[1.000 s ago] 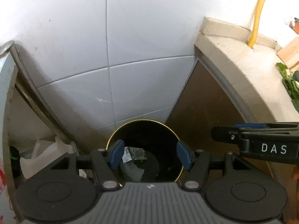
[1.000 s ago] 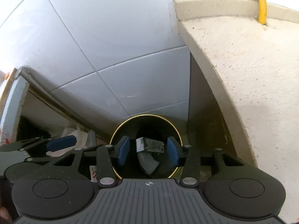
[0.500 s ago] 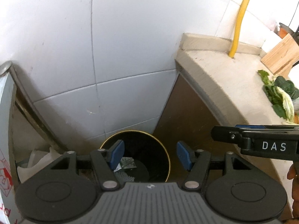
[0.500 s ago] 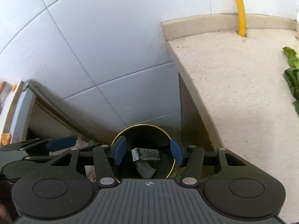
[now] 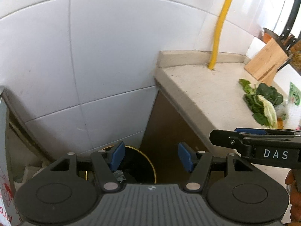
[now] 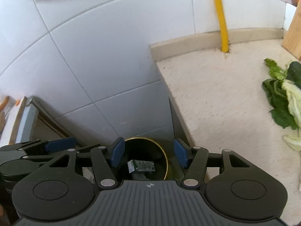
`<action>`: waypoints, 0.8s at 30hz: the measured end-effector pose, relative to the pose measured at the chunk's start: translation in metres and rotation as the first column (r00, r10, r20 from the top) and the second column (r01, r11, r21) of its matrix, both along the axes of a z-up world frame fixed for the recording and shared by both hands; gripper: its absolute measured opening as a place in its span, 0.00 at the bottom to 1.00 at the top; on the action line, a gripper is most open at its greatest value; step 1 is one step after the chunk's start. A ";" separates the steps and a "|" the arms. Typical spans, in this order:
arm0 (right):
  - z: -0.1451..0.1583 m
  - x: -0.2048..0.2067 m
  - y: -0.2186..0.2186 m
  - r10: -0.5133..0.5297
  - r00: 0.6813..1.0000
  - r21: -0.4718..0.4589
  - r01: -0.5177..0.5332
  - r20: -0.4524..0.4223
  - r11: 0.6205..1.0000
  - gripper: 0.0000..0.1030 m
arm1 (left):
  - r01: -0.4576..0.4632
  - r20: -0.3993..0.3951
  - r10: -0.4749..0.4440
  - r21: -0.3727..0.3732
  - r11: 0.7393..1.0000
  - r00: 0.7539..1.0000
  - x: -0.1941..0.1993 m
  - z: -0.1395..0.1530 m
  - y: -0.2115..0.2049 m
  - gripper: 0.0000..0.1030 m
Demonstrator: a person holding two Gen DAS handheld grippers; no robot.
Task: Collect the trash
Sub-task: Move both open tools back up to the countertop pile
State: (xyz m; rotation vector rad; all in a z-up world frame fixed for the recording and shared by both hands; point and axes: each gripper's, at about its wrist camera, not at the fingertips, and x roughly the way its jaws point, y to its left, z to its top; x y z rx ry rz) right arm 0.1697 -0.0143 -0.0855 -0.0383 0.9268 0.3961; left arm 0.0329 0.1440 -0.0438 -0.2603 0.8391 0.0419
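A black trash bin with a gold rim (image 5: 143,162) (image 6: 158,150) stands on the floor between the tiled wall and the counter. A green-and-white wrapper (image 6: 141,166) and grey mesh lie inside it. My left gripper (image 5: 150,157) is open and empty, high above the bin. My right gripper (image 6: 148,154) is open and empty, also above the bin; it shows side-on in the left wrist view (image 5: 244,137). Leafy vegetable scraps (image 5: 263,103) (image 6: 282,101) lie on the beige counter (image 5: 207,98) (image 6: 216,94) at the right.
A yellow pipe (image 5: 220,28) (image 6: 222,18) rises from the counter's back edge. A wooden knife block (image 5: 267,60) stands at the far right. A green-printed packet (image 5: 294,96) lies beyond the greens. A white plastic bag (image 5: 24,175) and a metal-edged cabinet (image 6: 24,120) sit left of the bin.
Both grippers have risen and pulled back from the bin, which now looks smaller and lower. More of the counter, the greens and the knife block has come into view. Both stay open.
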 end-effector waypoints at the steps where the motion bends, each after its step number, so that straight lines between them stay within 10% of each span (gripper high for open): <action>1: 0.002 -0.001 -0.002 -0.004 1.000 0.001 0.004 0.008 1.000 0.64 | 0.007 0.005 -0.007 0.000 1.000 1.000 0.000 0.002 -0.002 0.55; 24: 0.048 -0.045 -0.105 -0.248 0.959 0.001 0.250 0.138 0.968 0.71 | 0.264 0.078 -0.262 -0.021 0.964 0.962 0.019 0.027 -0.076 0.61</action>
